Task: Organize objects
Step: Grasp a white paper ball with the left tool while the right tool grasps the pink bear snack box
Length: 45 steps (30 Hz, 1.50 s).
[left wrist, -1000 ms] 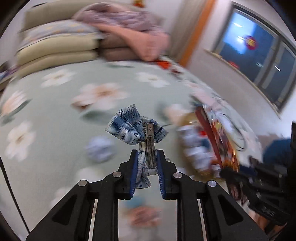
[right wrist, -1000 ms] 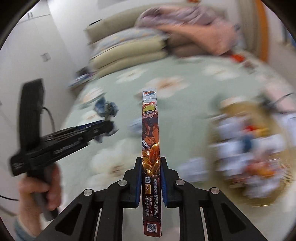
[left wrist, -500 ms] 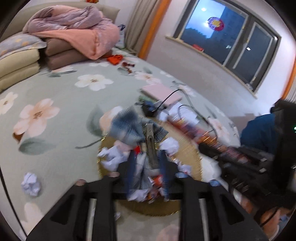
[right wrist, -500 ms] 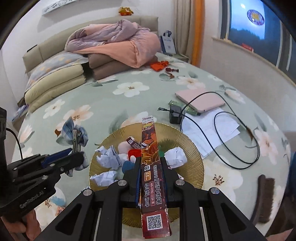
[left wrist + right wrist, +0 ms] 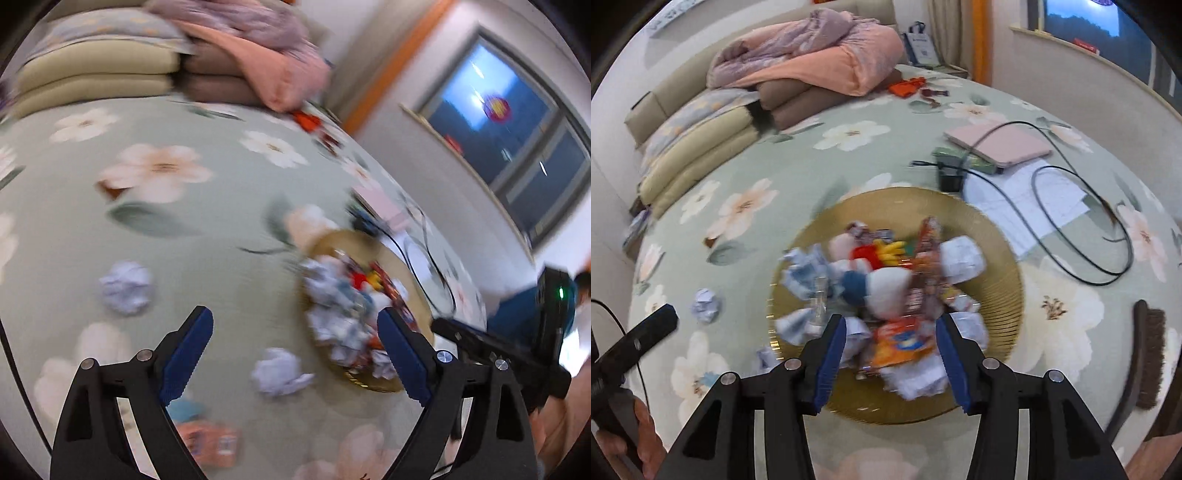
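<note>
Hovering over the floral bedspread (image 5: 746, 173), we hold our right gripper (image 5: 890, 354) above the near half of the gold plate (image 5: 1004, 251), our landmark. Its jaws have just been opening and stand partly apart with nothing between them; the long orange comic-print packet (image 5: 929, 254) lies loose in the plate's heap, right of centre. The plate also carries crumpled paper balls (image 5: 962, 258), a red and yellow toy (image 5: 882, 253) and an orange snack wrapper (image 5: 903, 341) at its near edge.

Our left gripper (image 5: 295, 354) sits left of the plate, which appears at the right of its view. Its jaws have also just been opening, now spread wide and empty. The picture is blurred, so we cannot pick out the blue plaid bow for certain among the pile.

Left of the plate, two paper balls lie on the bedspread, one farther away (image 5: 127, 288) and one just beside its rim (image 5: 280, 371). Right of the plate lie a black cable (image 5: 1082, 221), white papers (image 5: 1034, 192) and a brush (image 5: 1148, 350). Beyond it to the right rests a pink laptop (image 5: 1001, 142), and further back a pink quilt (image 5: 827, 62) on stacked cushions.
</note>
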Tool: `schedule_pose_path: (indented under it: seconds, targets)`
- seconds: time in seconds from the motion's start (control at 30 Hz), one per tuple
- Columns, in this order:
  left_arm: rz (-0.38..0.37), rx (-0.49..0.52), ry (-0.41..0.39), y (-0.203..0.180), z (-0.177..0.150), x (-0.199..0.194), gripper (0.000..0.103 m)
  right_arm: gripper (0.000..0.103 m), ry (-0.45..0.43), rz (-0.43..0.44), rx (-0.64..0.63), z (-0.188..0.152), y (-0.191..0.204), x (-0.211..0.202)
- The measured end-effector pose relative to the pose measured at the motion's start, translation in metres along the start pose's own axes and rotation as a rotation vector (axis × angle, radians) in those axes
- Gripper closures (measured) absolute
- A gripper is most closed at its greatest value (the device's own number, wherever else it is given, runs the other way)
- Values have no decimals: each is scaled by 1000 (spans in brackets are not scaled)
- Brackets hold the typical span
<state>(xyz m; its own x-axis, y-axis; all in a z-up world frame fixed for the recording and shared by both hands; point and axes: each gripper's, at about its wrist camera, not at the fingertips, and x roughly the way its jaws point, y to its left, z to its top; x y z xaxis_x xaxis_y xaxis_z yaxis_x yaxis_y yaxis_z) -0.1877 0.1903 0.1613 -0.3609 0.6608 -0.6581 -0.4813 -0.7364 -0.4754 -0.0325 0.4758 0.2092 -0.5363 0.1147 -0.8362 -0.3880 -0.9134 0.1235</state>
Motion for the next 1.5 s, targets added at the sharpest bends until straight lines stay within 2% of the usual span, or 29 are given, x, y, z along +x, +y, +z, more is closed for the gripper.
schedule_pose_path:
  seconds: [0.1, 0.17, 0.27, 0.33, 0.37, 0.43, 0.53, 0.6, 0.73, 0.83, 1.03, 1.13, 1.2, 1.23, 1.4, 1.5]
  targets:
    - [79, -59, -55, 33, 1, -27, 13, 48, -12, 49, -37, -2, 22, -6]
    - [127, -126, -102, 62, 0, -46, 13, 38, -27, 78, -69, -8, 41, -12]
    - [158, -199, -116, 91, -4, -54, 13, 37, -20, 176, -76, -26, 70, -16]
    - [170, -206, -125, 104, -11, -55, 13, 37, 23, 259, -106, -44, 96, -7]
    - [194, -209, -124, 108, -13, -53, 13, 37, 46, 268, -130, -51, 106, -1]
    - [224, -198, -95, 116, -18, -44, 13, 37, 100, 280, -189, -69, 130, 14]
    - [194, -187, -46, 126, -24, -27, 13, 37, 169, 310, -299, -93, 163, 35]
    - [190, -206, -30, 134, -28, -16, 13, 37, 216, 300, -382, -109, 180, 51]
    - [202, -190, -15, 139, -17, 6, 13, 37, 286, 319, -459, -127, 195, 76]
    - [177, -144, 2, 136, -2, 31, 13, 37, 296, 321, -429, -132, 192, 90]
    - [247, -45, 89, 135, 8, 89, 13, 37, 301, 332, -357, -138, 181, 107]
    - [247, -38, 107, 140, -1, 105, 21, 36, 302, 326, -405, -139, 185, 115]
    - [273, 21, 79, 136, -3, 106, 36, 35, 287, 324, -430, -140, 188, 117]
    - [283, 43, 79, 136, -3, 108, 52, 35, 275, 315, -446, -140, 191, 119]
    - [227, 9, 22, 148, -5, 105, 54, 32, 221, 262, -524, -149, 203, 123]
    - [232, 19, 5, 147, -5, 106, 54, 37, 169, 209, -590, -158, 210, 121]
